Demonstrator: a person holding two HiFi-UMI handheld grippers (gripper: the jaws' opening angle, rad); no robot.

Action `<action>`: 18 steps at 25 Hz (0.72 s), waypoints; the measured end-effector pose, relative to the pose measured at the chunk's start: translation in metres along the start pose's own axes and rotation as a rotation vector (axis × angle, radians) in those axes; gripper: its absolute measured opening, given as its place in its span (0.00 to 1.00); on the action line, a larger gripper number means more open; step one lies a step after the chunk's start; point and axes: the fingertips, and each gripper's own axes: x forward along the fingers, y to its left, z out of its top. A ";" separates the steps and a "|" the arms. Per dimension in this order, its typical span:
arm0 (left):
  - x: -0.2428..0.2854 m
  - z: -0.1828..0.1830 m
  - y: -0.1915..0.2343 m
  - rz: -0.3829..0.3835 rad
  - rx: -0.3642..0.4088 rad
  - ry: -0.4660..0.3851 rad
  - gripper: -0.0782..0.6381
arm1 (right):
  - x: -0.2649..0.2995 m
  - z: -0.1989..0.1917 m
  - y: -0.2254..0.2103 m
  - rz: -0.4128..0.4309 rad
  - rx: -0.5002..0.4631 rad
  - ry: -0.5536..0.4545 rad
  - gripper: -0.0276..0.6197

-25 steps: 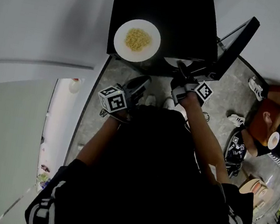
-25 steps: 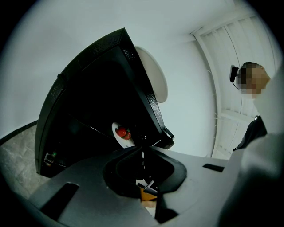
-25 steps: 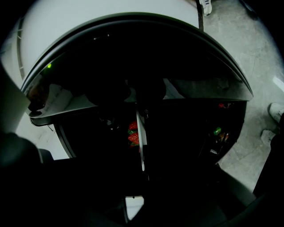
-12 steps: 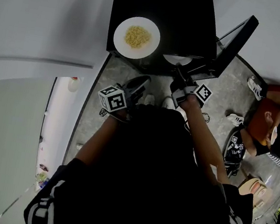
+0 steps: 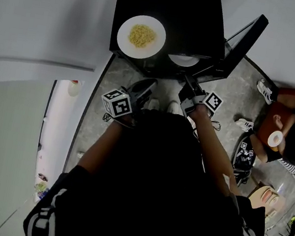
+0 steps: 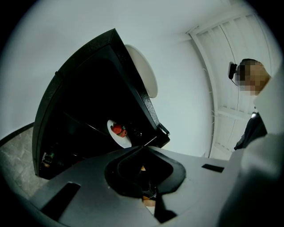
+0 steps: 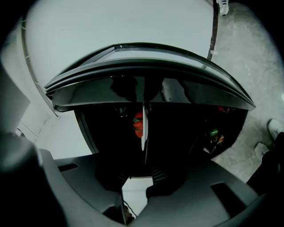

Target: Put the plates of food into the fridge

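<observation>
The right gripper (image 7: 138, 176) has just been opening its jaws, which stand partly apart and clear of the white plate of strawberries (image 7: 143, 133); the plate's rim lies just ahead, in line with the gap. The left gripper (image 6: 142, 150) has its jaws together on nothing. The strawberry plate sits on a shelf inside the open black fridge (image 5: 177, 7), and a plate of yellow noodles (image 5: 141, 36) rests on the fridge's top.

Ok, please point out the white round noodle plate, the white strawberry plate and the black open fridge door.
White round noodle plate (image 5: 146, 53): head view, bare rim.
White strawberry plate (image 6: 122, 141): left gripper view, bare rim.
Black open fridge door (image 5: 243, 45): head view, its middle.
</observation>
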 end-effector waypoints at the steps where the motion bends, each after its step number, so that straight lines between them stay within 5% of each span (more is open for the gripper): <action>1: 0.000 0.000 -0.001 -0.005 0.011 0.002 0.14 | -0.001 0.000 -0.001 -0.002 -0.001 0.002 0.16; 6: -0.001 0.002 -0.007 -0.035 0.030 -0.020 0.14 | -0.012 -0.006 -0.002 -0.007 -0.002 0.017 0.16; 18: -0.015 0.002 0.007 0.029 -0.018 -0.098 0.14 | -0.014 -0.024 0.040 0.048 -0.035 0.055 0.16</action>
